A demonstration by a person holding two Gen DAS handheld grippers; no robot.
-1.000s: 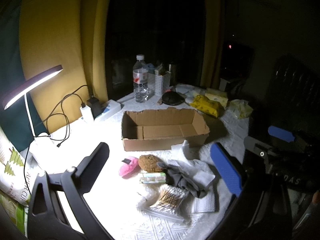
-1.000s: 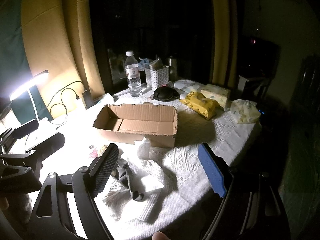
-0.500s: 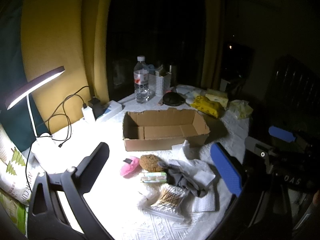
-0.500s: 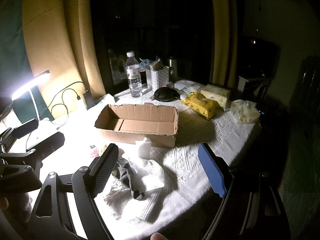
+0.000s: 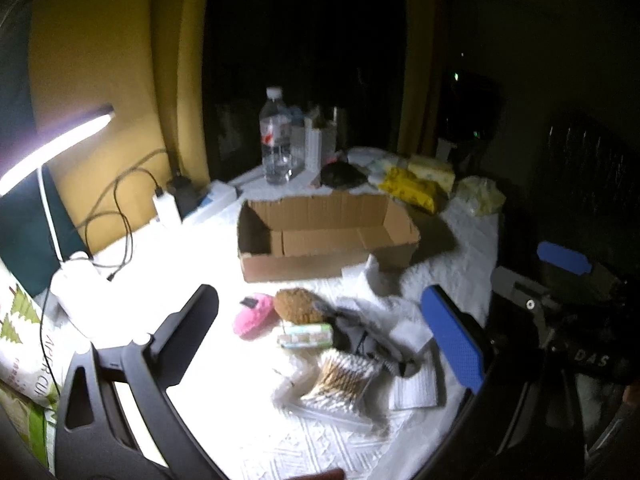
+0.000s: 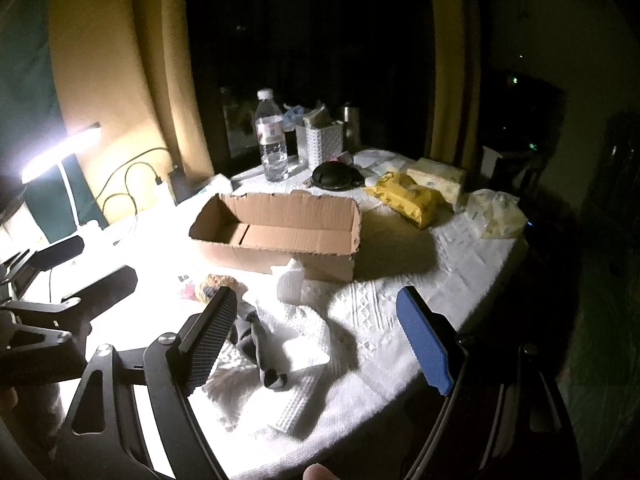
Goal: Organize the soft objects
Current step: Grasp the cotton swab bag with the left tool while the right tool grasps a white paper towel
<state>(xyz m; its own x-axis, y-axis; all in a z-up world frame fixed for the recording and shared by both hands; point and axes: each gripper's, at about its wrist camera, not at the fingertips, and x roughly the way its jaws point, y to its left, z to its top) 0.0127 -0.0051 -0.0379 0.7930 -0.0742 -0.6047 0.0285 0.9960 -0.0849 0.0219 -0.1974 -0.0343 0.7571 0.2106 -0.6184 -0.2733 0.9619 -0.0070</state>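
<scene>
On a round table (image 6: 472, 264) under a white patterned cloth, lit hard from one side by a desk lamp (image 5: 52, 140), an open cardboard box (image 5: 320, 236) stood with nothing visible inside it. Before the box's near wall lay a loose heap of soft things: white cloths (image 6: 304, 332) spread flat, a grey sock (image 6: 256, 344) twisted across them, a brown knitted ball (image 5: 298, 305) touching a pink plush piece (image 5: 256, 320) on its lamp side. Just beside the ball lay a small pale green packet (image 5: 306, 335), and nearer the camera a clear bag of cotton swabs (image 5: 340, 380).

Both hand-held tools hung above the near edge of the table, holding nothing. The left gripper (image 5: 320, 332) had its black and blue fingers spread wide, the heap showing between them. The right gripper (image 6: 316, 332) was likewise spread, its fingers framing the cloths and sock without touching them; in its view the left tool showed as a dark shape at the far left.

Behind the box stood a water bottle (image 6: 272, 136) and a white holder (image 6: 322, 142), with a black round case (image 6: 332, 176) near them. A yellow packet (image 6: 408, 200) and other pale packets lay toward the dark side of the table. A fingertip (image 6: 316, 472) showed at the bottom edge of the right view.
</scene>
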